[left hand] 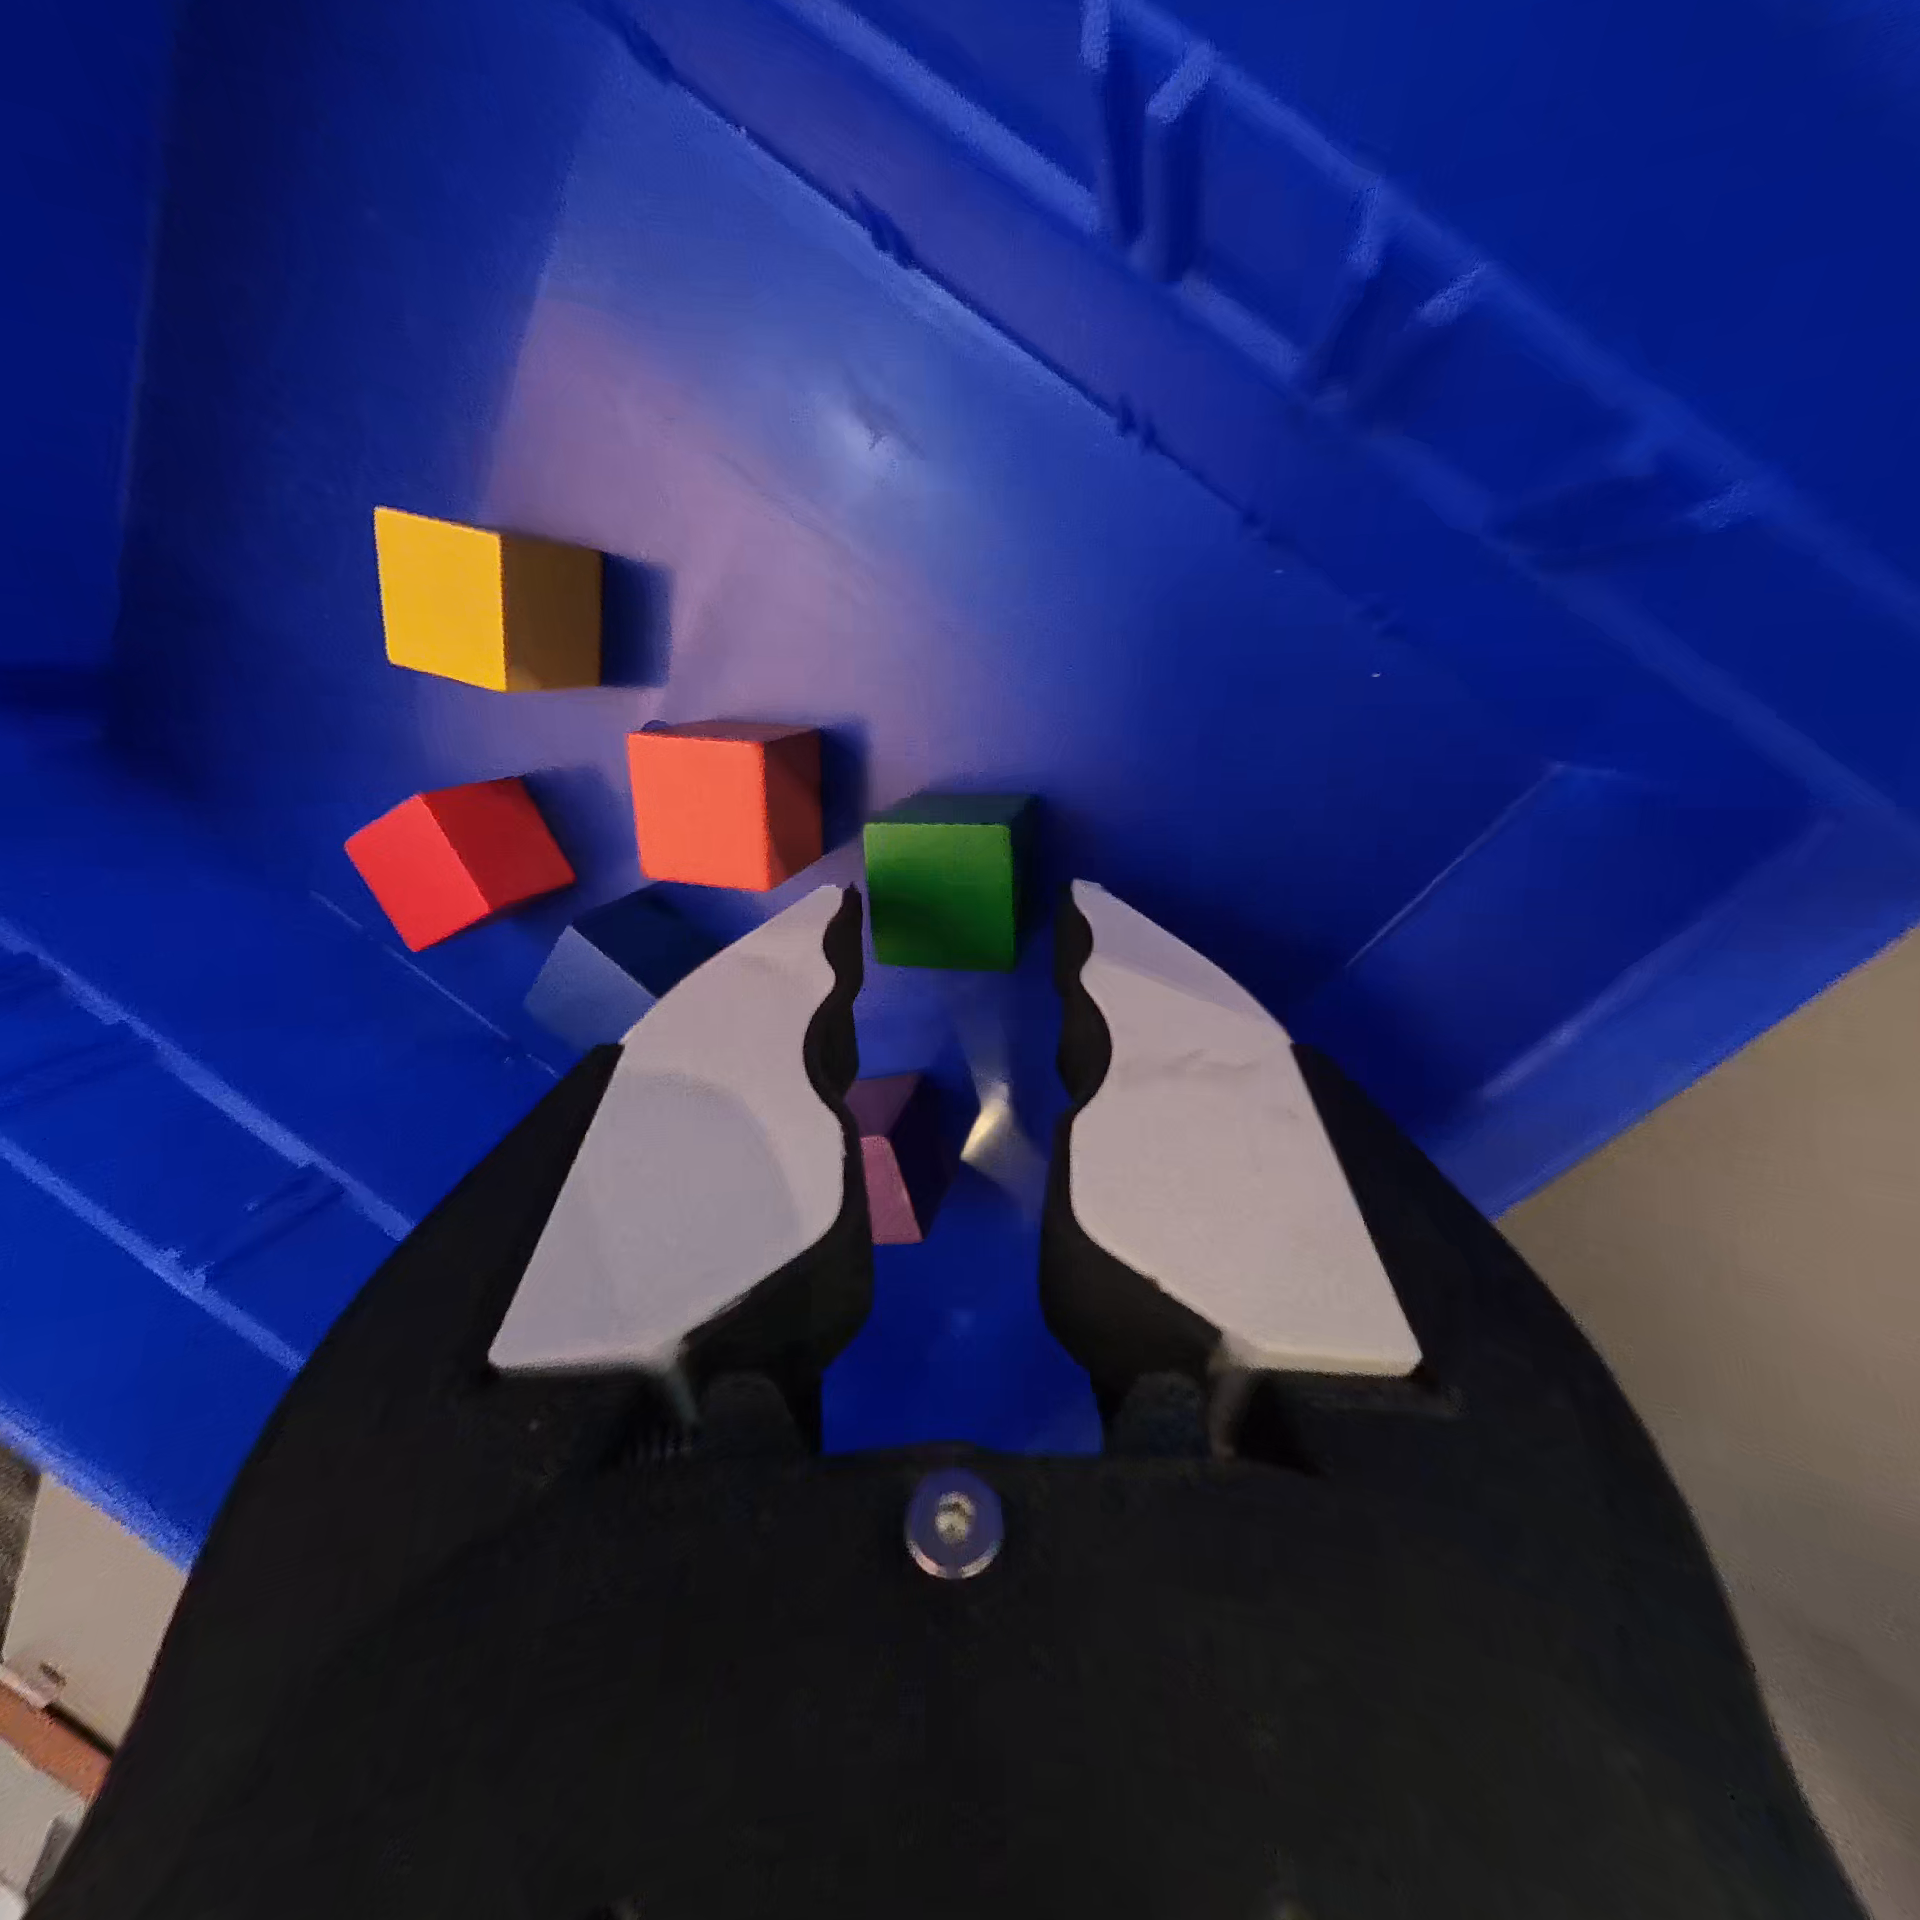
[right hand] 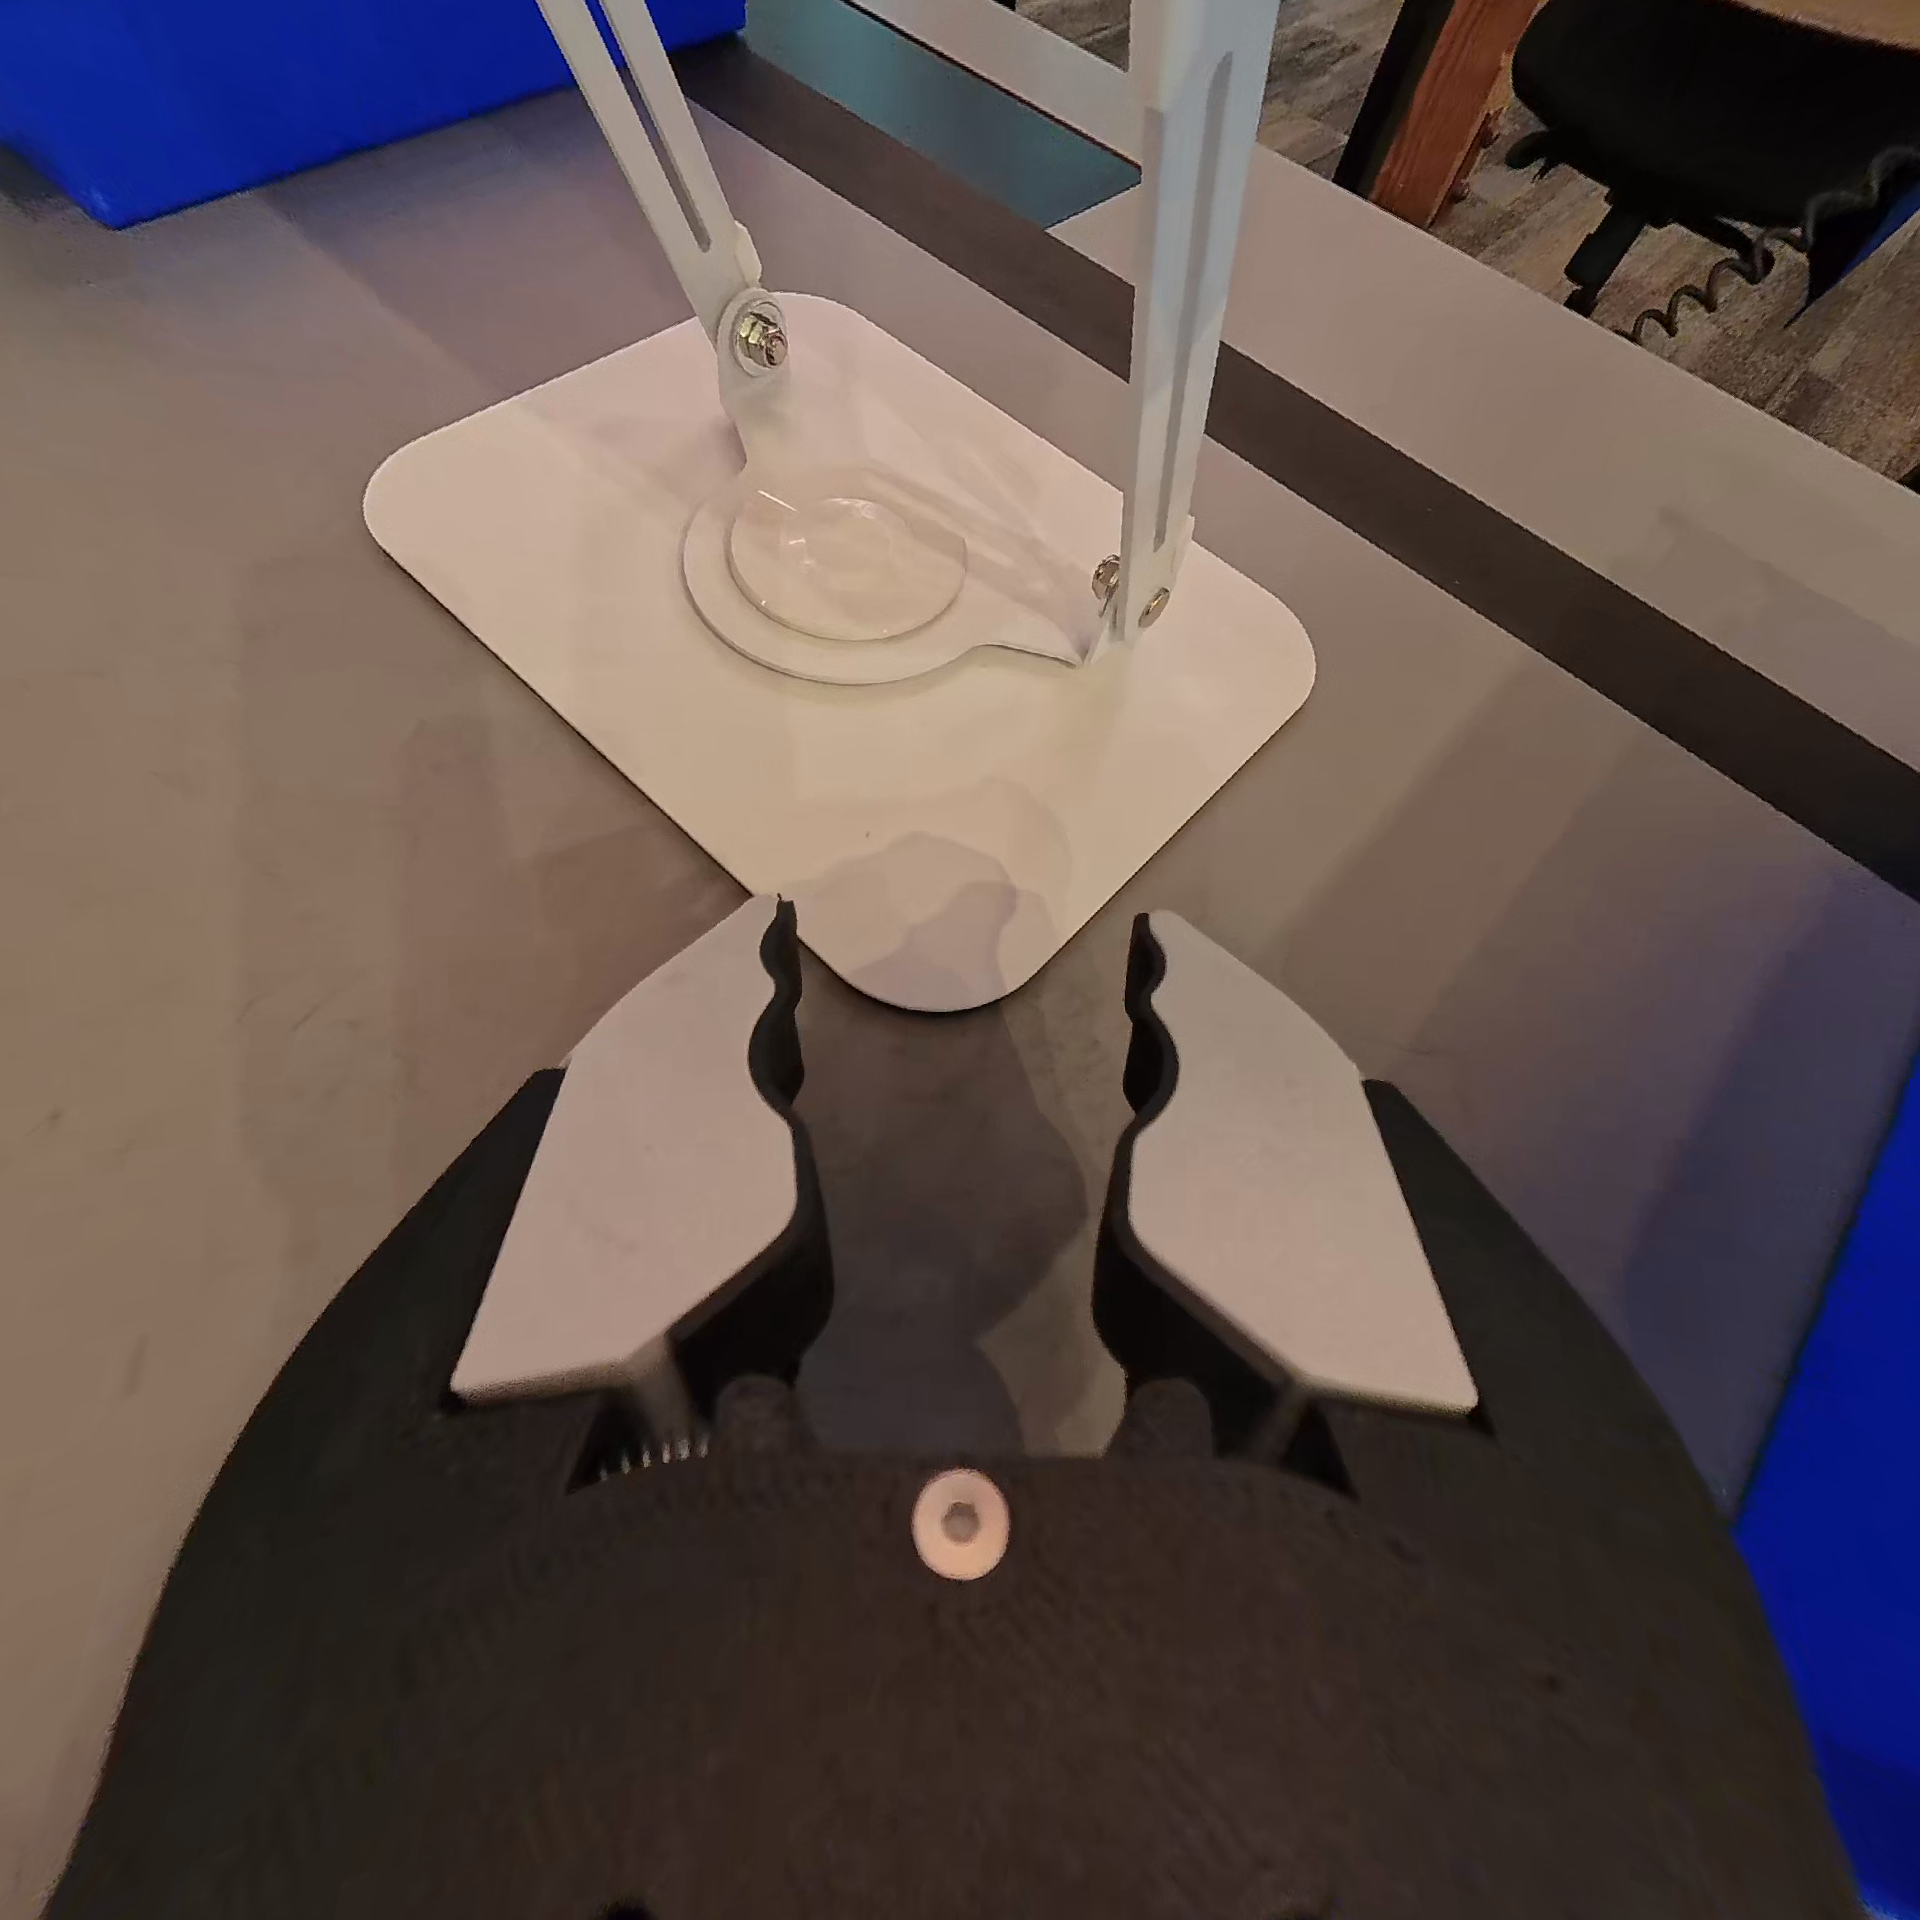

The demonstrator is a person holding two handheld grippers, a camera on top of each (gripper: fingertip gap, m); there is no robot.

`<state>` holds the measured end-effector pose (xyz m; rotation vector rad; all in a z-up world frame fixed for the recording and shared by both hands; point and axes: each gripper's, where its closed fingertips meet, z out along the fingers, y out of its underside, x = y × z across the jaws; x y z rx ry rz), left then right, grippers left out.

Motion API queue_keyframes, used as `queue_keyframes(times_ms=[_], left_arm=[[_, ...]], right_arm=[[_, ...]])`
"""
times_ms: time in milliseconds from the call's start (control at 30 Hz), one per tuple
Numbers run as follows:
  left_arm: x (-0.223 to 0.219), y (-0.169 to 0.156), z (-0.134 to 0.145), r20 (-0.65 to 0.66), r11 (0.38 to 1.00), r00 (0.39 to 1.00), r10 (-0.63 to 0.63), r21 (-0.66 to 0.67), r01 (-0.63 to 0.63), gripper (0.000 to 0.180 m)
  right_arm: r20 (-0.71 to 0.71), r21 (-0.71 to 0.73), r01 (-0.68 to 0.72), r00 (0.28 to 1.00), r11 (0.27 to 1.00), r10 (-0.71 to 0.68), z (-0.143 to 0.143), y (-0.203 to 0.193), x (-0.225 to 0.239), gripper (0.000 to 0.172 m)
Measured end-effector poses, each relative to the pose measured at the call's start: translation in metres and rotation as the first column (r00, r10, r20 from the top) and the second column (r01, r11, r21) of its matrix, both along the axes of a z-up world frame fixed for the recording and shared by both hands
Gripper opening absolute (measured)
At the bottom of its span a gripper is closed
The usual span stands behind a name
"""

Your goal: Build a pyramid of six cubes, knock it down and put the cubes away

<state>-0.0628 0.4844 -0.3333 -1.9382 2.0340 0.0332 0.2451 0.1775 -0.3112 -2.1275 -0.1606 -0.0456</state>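
Observation:
In the left wrist view, several cubes lie on the floor of a blue bin [left hand: 1143, 520]: yellow [left hand: 483, 597], orange [left hand: 717, 805], red [left hand: 457, 862], green [left hand: 940, 883], dark blue [left hand: 623, 961] and purple [left hand: 894, 1164]. My left gripper [left hand: 961, 904] hovers over the bin with its jaws apart. The green cube lies just beyond the fingertips, with a gap to the right pad. The purple cube shows through the gap between the fingers, below them. My right gripper [right hand: 966, 925] is open and empty above the grey table [right hand: 260, 831]; no cube shows in the right wrist view.
A white stand base [right hand: 831, 644] with two white struts sits on the table ahead of my right gripper. A blue bin [right hand: 260, 94] shows at the far left, and another blue edge [right hand: 1849, 1455] at the right. The table's far edge runs along the upper right. Across from one pair of fingers to the other is roughly 45 cm.

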Motion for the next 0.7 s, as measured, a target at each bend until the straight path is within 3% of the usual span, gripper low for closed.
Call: queue_keyframes(times_ms=[200,367,533,700], left_arm=[[0.003,0.0,-0.007,0.001,0.998,1.0,0.008,-0.062,-0.008,0.03],[-0.005,-0.01,0.04,0.112,1.0,0.993,0.024,-0.008,-0.023,0.029],[-0.008,-0.081,0.096,0.234,0.996,0.968,-0.094,0.016,0.092,0.028],[0.023,-0.175,0.099,0.331,0.964,0.912,-0.244,-0.022,0.265,0.028]], right_arm=[[-0.002,-0.005,-0.007,1.0,1.0,0.007,-0.001,0.0,-0.001,0.059],[-0.025,-0.008,-0.008,1.0,1.0,0.008,-0.001,-0.002,0.0,0.056],[-0.044,-0.015,-0.019,0.999,1.0,0.018,-0.002,-0.003,0.0,0.051],[-0.044,-0.018,-0.017,0.999,1.0,0.017,-0.002,-0.006,0.004,0.048]])
